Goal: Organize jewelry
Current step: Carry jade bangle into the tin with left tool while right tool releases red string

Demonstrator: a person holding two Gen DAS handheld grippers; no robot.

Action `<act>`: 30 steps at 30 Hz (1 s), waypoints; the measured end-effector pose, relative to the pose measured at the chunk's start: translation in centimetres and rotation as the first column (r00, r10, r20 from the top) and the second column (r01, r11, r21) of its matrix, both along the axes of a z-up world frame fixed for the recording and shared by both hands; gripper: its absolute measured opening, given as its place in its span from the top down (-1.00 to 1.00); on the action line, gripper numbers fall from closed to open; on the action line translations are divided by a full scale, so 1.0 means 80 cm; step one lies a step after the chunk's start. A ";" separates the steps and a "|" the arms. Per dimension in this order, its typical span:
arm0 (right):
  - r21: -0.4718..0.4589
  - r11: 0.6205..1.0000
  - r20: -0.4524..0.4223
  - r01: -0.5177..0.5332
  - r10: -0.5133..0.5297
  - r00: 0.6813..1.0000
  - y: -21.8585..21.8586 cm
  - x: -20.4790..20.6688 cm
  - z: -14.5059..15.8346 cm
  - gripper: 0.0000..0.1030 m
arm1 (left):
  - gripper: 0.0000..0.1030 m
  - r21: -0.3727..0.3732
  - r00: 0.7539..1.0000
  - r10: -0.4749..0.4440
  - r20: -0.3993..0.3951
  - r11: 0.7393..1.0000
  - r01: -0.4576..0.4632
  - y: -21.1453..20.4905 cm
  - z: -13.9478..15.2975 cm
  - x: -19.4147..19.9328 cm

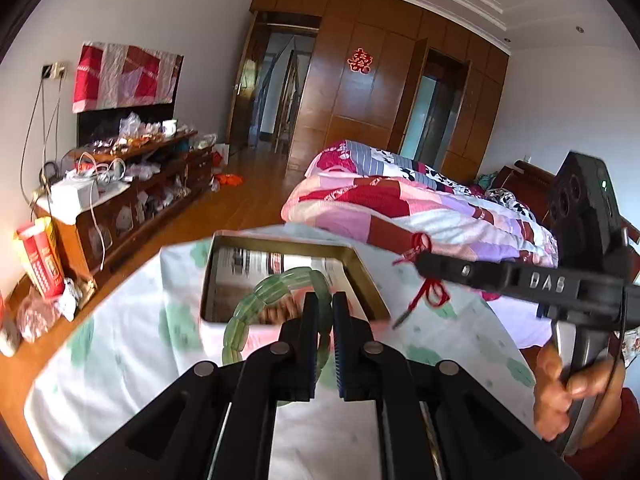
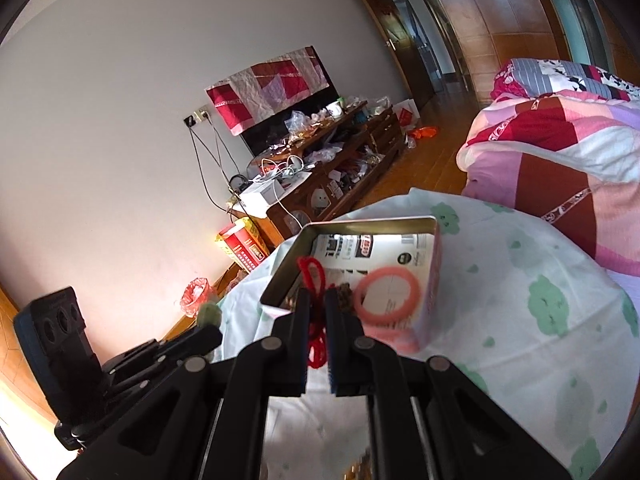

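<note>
- bracelet (image 1: 256, 300): translucent pale green
- cord (image 2: 316, 308): red
- bangle (image 2: 387, 296): salmon pink
- sheet (image 2: 520, 340): white, green blotches
- quilt (image 1: 420, 204): red/pink/white patchwork

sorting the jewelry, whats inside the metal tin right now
Inside the tin: a pink bangle, a brownish beaded piece, printed paper lining. The right tool hides the near corner.

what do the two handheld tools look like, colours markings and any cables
Both the left tool and the right tool are matte black scissor-style linkages with round silver pivot pins and flat fingers faced with blue ribbed pads. From the left wrist view, the right tool shows raised "DAS" lettering on its finger, a boxy black camera block with a green light, and a thin black cable by the bare hand.
</note>
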State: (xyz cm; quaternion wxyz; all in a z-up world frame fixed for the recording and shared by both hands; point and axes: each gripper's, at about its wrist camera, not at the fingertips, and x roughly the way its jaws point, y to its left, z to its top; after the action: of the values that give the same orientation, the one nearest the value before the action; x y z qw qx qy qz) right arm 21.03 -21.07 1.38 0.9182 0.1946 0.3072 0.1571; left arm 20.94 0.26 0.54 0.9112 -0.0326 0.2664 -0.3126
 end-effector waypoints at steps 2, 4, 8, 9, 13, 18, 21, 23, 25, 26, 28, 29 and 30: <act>0.004 1.000 -0.008 0.003 -0.003 1.000 -0.001 0.018 -0.005 0.80 | 0.89 0.010 1.000 0.007 0.001 1.000 -0.007 -0.005 -0.001 0.018; 0.020 1.000 -0.021 0.007 -0.006 1.000 -0.004 0.035 -0.011 0.80 | 0.89 0.017 1.000 0.016 -0.001 1.000 -0.016 -0.010 -0.005 0.039; 0.072 0.997 -0.054 0.018 -0.014 0.998 -0.012 0.069 -0.029 0.80 | 0.89 0.036 1.000 0.022 -0.022 0.999 -0.021 -0.024 -0.022 0.080; 0.083 0.996 -0.066 0.019 -0.014 0.998 -0.012 0.078 -0.035 0.80 | 0.89 0.048 0.999 0.026 -0.024 0.999 -0.024 -0.028 -0.026 0.087; 0.095 0.995 -0.107 0.011 -0.001 0.994 -0.009 0.103 -0.057 0.80 | 0.89 0.081 0.997 0.056 -0.062 0.995 -0.051 -0.036 -0.049 0.118; 0.066 0.998 -0.127 0.013 -0.005 0.992 -0.006 0.111 -0.076 0.74 | 0.84 0.149 0.989 0.120 -0.092 0.983 -0.106 -0.039 -0.068 0.130; 0.051 0.999 -0.102 0.011 -0.005 0.995 -0.004 0.106 -0.076 0.74 | 0.78 0.164 0.983 0.128 -0.128 0.981 -0.107 -0.039 -0.080 0.135; 0.023 0.999 -0.077 0.022 -0.021 0.997 -0.003 0.101 -0.070 0.68 | 0.68 0.163 0.982 0.123 -0.145 0.982 -0.099 -0.040 -0.084 0.136; 0.015 0.999 -0.059 0.034 -0.033 0.998 -0.003 0.097 -0.067 0.50 | 0.42 0.181 0.984 0.124 -0.131 0.978 -0.099 -0.045 -0.083 0.134; 0.018 0.999 -0.057 0.037 -0.036 0.998 -0.003 0.097 -0.067 0.40 | 0.11 0.187 0.984 0.129 -0.120 0.977 -0.105 -0.046 -0.082 0.134; 0.032 0.998 -0.052 0.051 -0.050 0.997 -0.006 0.096 -0.067 0.14 | -0.18 0.188 0.985 0.143 -0.092 0.974 -0.124 -0.046 -0.079 0.129; 0.036 0.998 -0.052 0.057 -0.055 0.997 -0.008 0.098 -0.068 0.14 | -0.18 0.189 0.986 0.145 -0.085 0.974 -0.127 -0.046 -0.078 0.129; 0.040 0.997 -0.054 0.063 -0.060 0.997 -0.010 0.099 -0.069 0.14 | -0.18 0.192 0.986 0.150 -0.079 0.972 -0.132 -0.046 -0.076 0.131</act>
State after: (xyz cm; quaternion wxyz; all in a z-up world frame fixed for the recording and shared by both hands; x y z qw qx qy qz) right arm 28.95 -21.88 -4.10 0.9099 0.2270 0.3219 0.1299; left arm 31.41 -3.40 -5.54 0.9167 0.0192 0.3337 -0.2190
